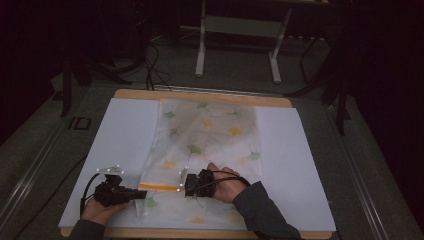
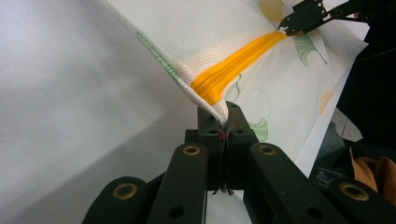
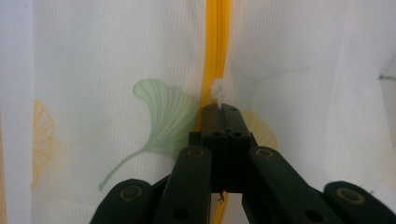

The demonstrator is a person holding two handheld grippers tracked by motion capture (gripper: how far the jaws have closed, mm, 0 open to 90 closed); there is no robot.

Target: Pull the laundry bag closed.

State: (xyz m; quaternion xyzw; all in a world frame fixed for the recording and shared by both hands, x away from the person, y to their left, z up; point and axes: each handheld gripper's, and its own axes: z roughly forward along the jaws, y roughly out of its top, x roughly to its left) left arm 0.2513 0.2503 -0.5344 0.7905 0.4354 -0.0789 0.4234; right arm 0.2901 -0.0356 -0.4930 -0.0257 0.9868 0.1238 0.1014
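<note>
Zipper [image 3: 217,51] — pull [image 3: 217,95] pinched at right fingers [image 3: 223,112].

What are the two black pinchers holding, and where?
Both hold the leaf-print bag. The left gripper pinches its corner at the end of the orange zipper; the right gripper pinches the white zipper pull.

The table [image 1: 125,145] is being viewed from above, forward and down, from some way off. Each gripper view is being taken close up along its own black jaws. The orange zip [image 1: 159,186] [image 2: 233,67] [image 3: 217,56] (on the leaf-print bag [image 1: 207,135]) is being shared by all three views.
</note>
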